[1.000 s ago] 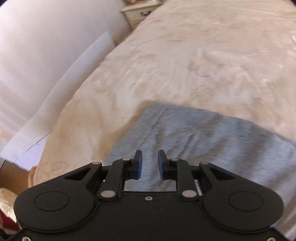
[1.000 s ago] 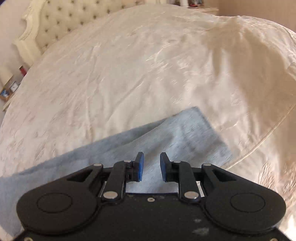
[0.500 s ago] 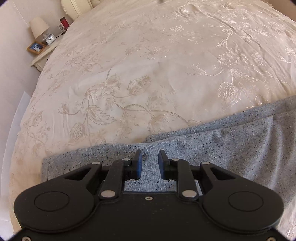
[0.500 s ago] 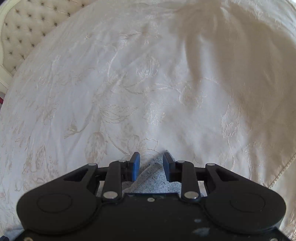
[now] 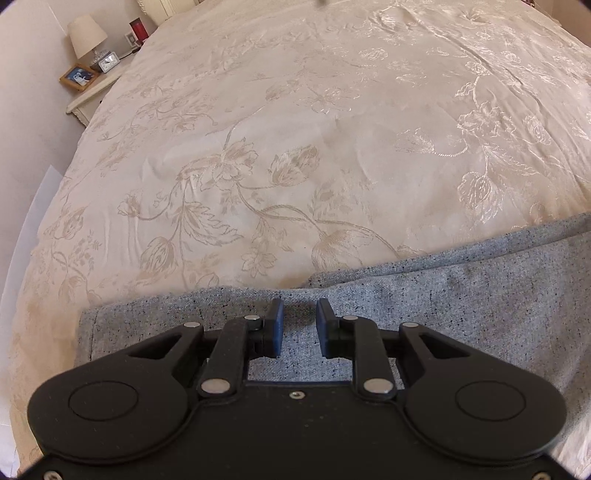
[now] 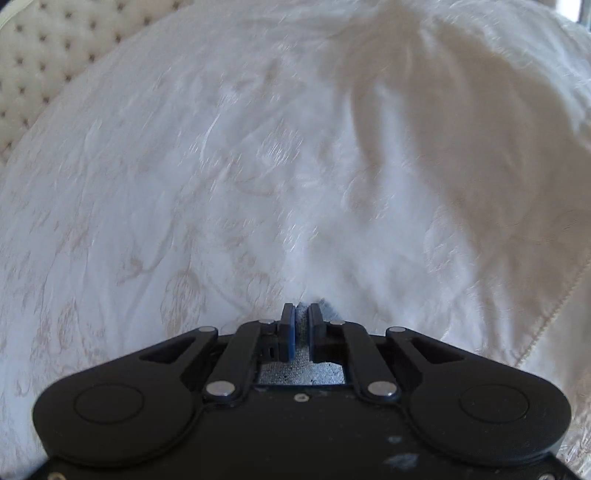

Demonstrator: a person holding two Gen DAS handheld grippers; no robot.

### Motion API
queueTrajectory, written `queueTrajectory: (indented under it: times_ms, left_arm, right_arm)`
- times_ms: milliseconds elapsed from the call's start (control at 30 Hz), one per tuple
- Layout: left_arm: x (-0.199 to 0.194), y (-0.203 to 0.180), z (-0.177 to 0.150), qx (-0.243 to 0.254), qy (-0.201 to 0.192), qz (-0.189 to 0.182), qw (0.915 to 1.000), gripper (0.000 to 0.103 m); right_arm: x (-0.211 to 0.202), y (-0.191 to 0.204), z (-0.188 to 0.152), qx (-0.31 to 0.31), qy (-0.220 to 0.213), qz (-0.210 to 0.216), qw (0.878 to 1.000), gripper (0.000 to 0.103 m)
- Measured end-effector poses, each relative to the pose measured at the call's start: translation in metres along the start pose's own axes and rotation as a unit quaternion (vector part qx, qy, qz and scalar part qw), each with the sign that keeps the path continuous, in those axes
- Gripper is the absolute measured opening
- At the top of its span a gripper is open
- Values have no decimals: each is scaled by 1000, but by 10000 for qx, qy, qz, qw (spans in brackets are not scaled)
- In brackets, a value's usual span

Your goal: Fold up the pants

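The grey speckled pants (image 5: 461,295) lie flat on the cream floral bedspread (image 5: 295,147), across the lower part of the left wrist view. My left gripper (image 5: 299,314) is open and hovers just over the pants near their far edge, holding nothing. In the right wrist view my right gripper (image 6: 302,312) is shut on a corner of the pants (image 6: 303,365); grey cloth shows between the pads and behind them. The rest of the pants is hidden under that gripper's body.
A nightstand (image 5: 92,92) with a lamp (image 5: 86,35), a clock and a framed photo stands at the bed's far left. A tufted headboard (image 6: 37,55) is at the upper left in the right wrist view. The bedspread's piped edge (image 6: 546,325) runs at the right.
Both grippers came down to the pants. The right gripper closed its jaws on the corner of the cloth. The left gripper stayed open and settled over the pants' edge.
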State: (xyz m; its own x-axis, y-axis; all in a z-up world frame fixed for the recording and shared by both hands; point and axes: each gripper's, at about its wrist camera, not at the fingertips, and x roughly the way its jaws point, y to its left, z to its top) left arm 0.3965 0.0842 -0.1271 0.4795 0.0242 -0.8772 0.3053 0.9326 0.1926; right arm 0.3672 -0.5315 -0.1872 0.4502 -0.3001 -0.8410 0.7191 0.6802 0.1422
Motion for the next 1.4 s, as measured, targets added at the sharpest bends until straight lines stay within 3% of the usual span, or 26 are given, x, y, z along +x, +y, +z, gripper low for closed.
queueTrajectory:
  times_ms: [133,233,300,467,600,667,733,900,1033,1100,1167,1333,1400]
  left_arm:
    - [7,-5,2,108,-4,-49,9999,31]
    - [6,-8,3,293,-102,-193,9993,31]
    - [2,-13,3,633,-243,-351,9971,31]
    - [-9,-36,6,1629,-532,-751,9823,31]
    - [-2,-59,9,2296,-451,-925,9678,32]
    - [5,-69,8,2526,-328,-939,9625,35]
    - [13,-72,5,2578,-244,-840,9622,35]
    - [34,-54,0,1887,207,-663,9796,35]
    - [43,-36,-6,1249,350,-652,9894,35]
    - [45,-29,-7,1003,369,-672,9920,35]
    - [47,-27,-8,868,369,-684,9932,35]
    - [47,-27,-12,854,314,-631,9939,35]
    - [45,-26,-13,795,275,-622,9945,35]
  right_arm:
    - [39,12,3,0,398,-487,9980,8]
    - [50,16,-5,-86,444,-413,9981,16]
    - [40,17,-7,-104,245,-337,9991,19]
    - [-4,14,-8,-384,-312,208,9986,22]
    - [-24,33,-21,-931,-87,1347,9865,25]
    - [-30,58,-34,-1505,244,1870,9705,28]
    - [-32,93,-55,-2356,442,2208,9454,29]
    - [-32,169,-116,-4175,774,2668,8652,30]
    - [-28,209,-159,-5314,922,2659,7990,31]
    - [-23,220,-172,-5721,830,2498,7768,31]
    - [-16,224,-176,-5917,816,2447,7638,32]
    - [-13,225,-174,-6057,847,2580,7480,33]
    - [-13,223,-174,-6035,927,2674,7455,15]
